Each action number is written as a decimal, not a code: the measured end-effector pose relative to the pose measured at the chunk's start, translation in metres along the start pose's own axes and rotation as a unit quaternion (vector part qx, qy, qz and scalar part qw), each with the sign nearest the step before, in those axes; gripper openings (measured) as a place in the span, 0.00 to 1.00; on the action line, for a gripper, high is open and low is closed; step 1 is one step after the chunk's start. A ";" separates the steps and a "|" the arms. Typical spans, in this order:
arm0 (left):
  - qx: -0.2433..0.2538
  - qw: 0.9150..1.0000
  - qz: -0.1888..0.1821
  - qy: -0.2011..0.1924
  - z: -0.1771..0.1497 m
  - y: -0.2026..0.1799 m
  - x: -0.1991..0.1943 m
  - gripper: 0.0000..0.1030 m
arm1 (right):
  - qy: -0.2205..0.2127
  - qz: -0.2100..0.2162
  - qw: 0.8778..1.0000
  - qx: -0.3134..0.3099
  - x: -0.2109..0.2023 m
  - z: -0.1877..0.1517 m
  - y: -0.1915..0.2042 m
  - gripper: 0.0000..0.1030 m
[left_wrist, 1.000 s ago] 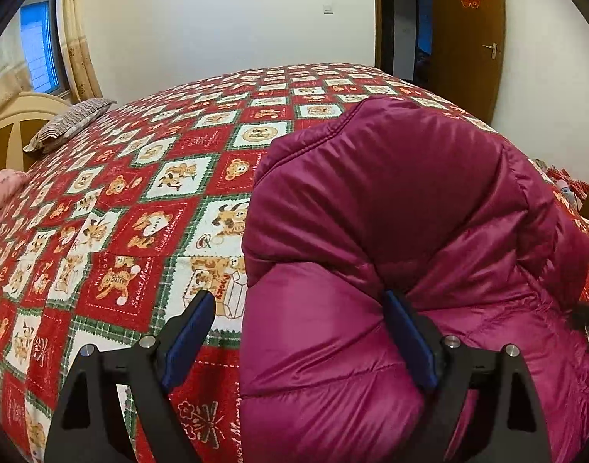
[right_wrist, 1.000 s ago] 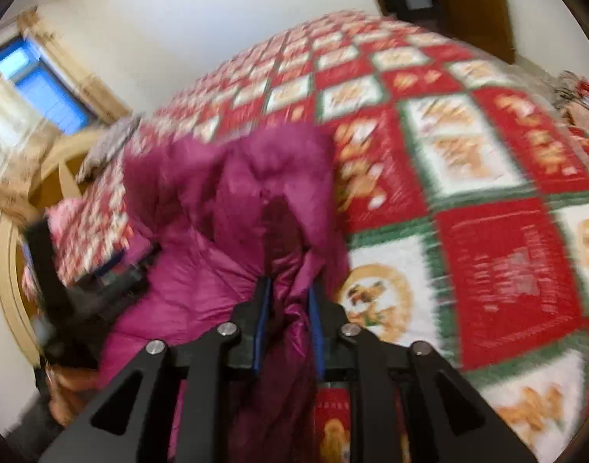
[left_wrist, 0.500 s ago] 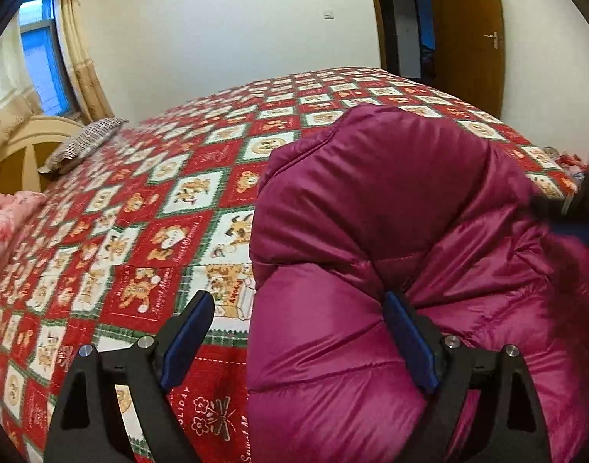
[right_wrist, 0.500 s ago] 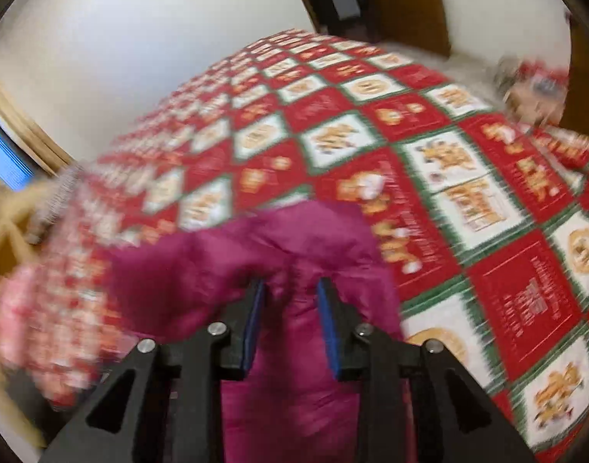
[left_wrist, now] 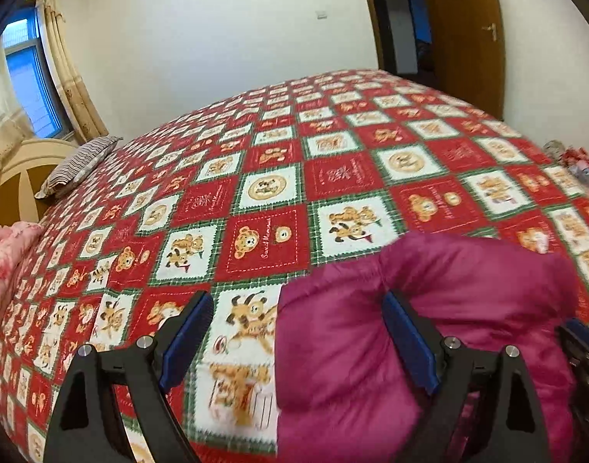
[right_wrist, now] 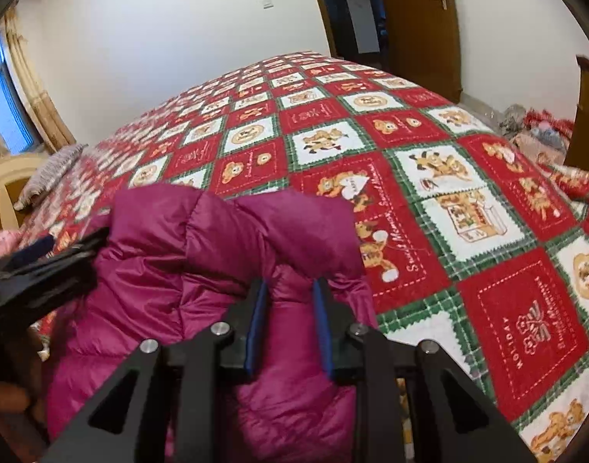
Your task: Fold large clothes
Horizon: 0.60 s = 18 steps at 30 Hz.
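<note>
On the patchwork bedspread (left_wrist: 271, 189), the right gripper (right_wrist: 288, 301) clamped a fold of the magenta puffer jacket (right_wrist: 217, 254) while the left gripper (left_wrist: 294, 332) stood wide apart at its edge.

A bed covered by a red, white and green patchwork quilt (left_wrist: 271, 193) with bear motifs fills the room. A striped pillow (left_wrist: 78, 164) lies beside the cream headboard (left_wrist: 20, 162); pink bedding (left_wrist: 5, 254) is bunched at the near left edge. Beyond stand a curtained window (left_wrist: 28, 81) and a brown wooden door (right_wrist: 422, 19).
</note>
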<state>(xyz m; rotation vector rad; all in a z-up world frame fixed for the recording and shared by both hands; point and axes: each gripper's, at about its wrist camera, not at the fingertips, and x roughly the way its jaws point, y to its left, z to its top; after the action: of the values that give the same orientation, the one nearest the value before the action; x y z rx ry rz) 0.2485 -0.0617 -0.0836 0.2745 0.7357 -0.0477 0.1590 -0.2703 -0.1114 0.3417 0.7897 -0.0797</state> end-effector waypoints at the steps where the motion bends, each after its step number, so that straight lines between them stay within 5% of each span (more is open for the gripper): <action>1: 0.004 1.000 0.004 0.000 -0.001 -0.003 0.005 0.88 | -0.001 0.007 1.000 0.008 0.000 0.000 -0.003 0.27; 8: -0.003 1.000 0.005 0.025 -0.008 -0.010 0.027 0.88 | 0.013 0.044 0.998 0.032 0.013 0.004 -0.012 0.29; 18: -0.013 0.999 -0.001 0.031 -0.010 -0.010 0.037 0.88 | 0.005 0.032 0.999 0.031 0.018 0.002 -0.010 0.29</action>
<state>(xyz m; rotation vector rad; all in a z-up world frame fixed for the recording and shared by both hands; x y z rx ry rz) 0.2679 -0.0667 -0.1170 0.2520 0.7977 -0.0312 0.1706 -0.2794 -0.1254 0.4261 0.7858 -0.0428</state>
